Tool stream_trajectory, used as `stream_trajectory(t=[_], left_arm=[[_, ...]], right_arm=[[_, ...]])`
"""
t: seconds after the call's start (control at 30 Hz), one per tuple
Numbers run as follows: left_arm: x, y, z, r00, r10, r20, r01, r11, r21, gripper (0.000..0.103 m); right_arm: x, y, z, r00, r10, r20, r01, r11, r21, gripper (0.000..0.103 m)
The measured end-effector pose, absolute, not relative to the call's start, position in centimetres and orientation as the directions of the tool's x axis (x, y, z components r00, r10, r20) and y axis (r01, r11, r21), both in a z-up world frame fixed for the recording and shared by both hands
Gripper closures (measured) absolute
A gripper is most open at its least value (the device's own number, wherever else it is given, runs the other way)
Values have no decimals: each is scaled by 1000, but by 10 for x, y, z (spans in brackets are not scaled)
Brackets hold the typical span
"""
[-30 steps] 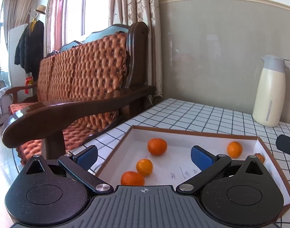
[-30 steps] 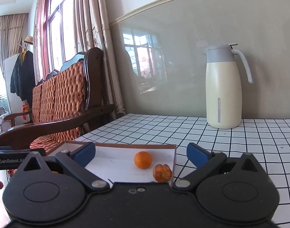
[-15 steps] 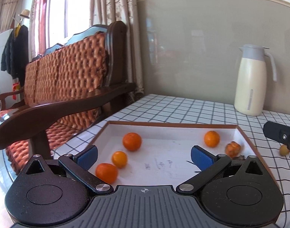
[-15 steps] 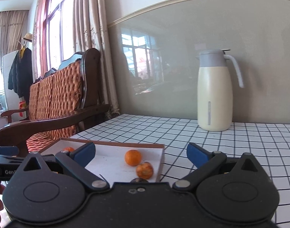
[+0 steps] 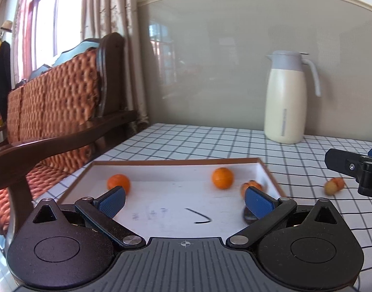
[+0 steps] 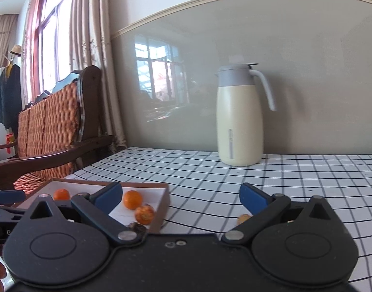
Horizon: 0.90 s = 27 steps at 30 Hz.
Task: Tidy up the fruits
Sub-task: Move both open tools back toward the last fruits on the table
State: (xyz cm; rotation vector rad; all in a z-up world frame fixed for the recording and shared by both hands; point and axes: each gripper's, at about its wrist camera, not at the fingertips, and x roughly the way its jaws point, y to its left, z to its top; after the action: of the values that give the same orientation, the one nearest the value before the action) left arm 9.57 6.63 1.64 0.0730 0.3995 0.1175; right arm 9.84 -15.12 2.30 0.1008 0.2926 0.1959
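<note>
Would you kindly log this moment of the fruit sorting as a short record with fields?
surface: white tablecloth with black grid lines
container: shallow white cardboard tray with brown rim
fruit in tray: at least three round orange tangerines, e.g.; one wrinkled tangerine near the right wall
fruit outside tray: small yellow-orange fruit on the cloth, right of the tray
background: cream thermos jug with grey lid by the wall
left gripper: open, empty, over the tray
right gripper: open, empty

Glossy wood sofa arm (image 5: 64, 143) – matt checked cloth (image 6: 210, 170), smooth jug (image 6: 239, 124)
</note>
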Motion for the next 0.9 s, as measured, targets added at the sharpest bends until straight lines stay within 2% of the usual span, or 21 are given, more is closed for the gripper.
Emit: stream_trajectory(t=[0.37, 0.73, 0.9], left_arm=[[100, 22, 15, 923, 26, -385, 7, 996, 84, 0], [108, -38, 6, 914, -89, -397, 141, 984, 105, 0], [117, -69, -2, 899, -117, -421, 185, 975, 125, 0]], right_arm=[[91, -187, 16, 948, 94, -304, -70, 994, 89, 6], [87, -234, 7, 941, -25, -338, 69, 991, 118, 7], [87, -255, 2, 930, -61, -362, 115, 985, 131, 13]])
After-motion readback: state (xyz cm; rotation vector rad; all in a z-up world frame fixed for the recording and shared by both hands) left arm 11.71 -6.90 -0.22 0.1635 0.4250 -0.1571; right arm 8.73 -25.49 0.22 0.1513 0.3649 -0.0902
